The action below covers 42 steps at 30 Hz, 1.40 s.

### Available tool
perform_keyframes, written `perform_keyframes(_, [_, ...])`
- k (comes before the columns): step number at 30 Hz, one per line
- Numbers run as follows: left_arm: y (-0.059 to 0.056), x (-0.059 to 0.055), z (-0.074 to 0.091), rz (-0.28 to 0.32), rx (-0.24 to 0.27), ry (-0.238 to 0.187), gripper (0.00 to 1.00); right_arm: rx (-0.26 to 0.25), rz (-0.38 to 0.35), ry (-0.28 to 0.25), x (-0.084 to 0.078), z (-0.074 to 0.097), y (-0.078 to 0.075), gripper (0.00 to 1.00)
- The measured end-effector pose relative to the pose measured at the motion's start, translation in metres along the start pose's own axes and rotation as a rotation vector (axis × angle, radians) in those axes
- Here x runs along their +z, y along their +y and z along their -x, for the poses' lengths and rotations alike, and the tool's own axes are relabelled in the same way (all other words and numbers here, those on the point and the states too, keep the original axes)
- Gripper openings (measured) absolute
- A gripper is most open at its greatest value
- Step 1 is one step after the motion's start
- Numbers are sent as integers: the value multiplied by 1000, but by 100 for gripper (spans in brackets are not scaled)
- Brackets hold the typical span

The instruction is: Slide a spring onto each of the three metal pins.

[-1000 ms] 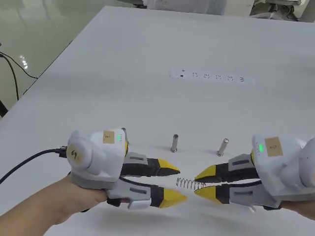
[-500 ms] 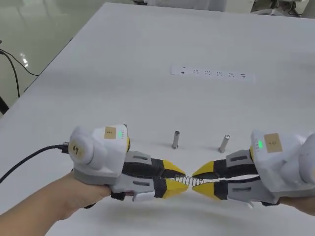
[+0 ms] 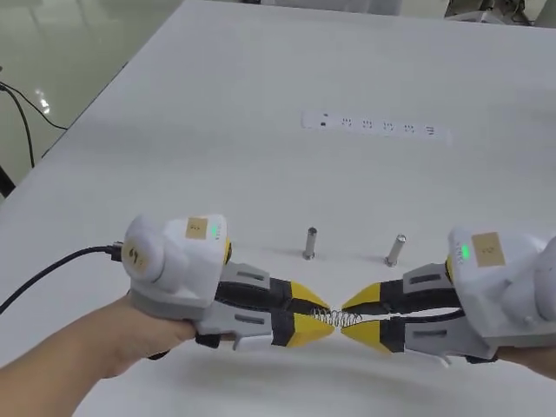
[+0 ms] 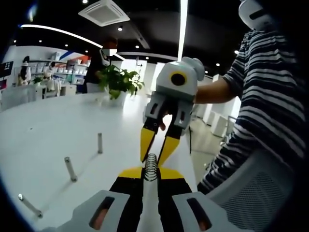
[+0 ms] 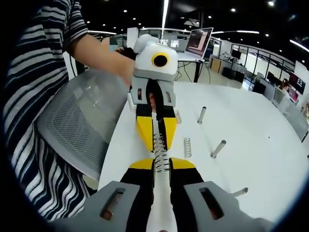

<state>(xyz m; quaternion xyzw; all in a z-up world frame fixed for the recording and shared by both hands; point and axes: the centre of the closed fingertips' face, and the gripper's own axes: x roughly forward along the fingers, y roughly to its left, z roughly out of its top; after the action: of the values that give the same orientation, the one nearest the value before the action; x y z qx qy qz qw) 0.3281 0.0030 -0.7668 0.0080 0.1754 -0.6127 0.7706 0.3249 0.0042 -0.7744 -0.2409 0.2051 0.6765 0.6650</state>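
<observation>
Both grippers are in nose to nose, low over the white table [image 3: 217,113]. The spring [image 3: 335,320] bridges the small gap between them and lies roughly level. The left gripper [image 3: 321,316] has its yellow tips clamped on one end. The right gripper [image 3: 349,318] pinches the other end, its jaws drawn in to the width of the coil.

In the left gripper view the spring [image 4: 151,166] runs straight out from the closed tips into the facing jaws. The right gripper view shows the same from the other side, with the coil [image 5: 159,147] stretched between the two pairs of yellow tips.

On the table, a pin [image 3: 310,244] stands upright just beyond the tips. A second pin [image 3: 395,250] stands off to the right, leaning slightly, and neither one touches the grippers. From the left gripper's camera, three pins [image 4: 71,168] line up across the tabletop, all bare.

A spare spring [image 5: 187,147] stands on end on the table, just beside the held one. A power strip [image 3: 373,128] lies well back on the table.
</observation>
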Motion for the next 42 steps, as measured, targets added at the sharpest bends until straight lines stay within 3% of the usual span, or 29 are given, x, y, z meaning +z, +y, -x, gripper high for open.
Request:
perform_keyframes(7, [0,1,-1,5,-15,3,2,2,-38,5,-6,3,2,14])
perform_keyframes(24, [-3,-5,1,16,-26,23,2,10,-21,8,-8,5,4,7])
perform_keyframes(33, [-2,-11,-1,9,-12,46,2,5,19,9,6,12,2,7])
perform_keyframes(38, [-1,-12,-1,-3,-9,57,2,11,19,-26,21,13,0,7])
perform_keyframes(42, [-1,-13,-3,-12,-8,65,2,15,-20,-95,35,13,-1,7])
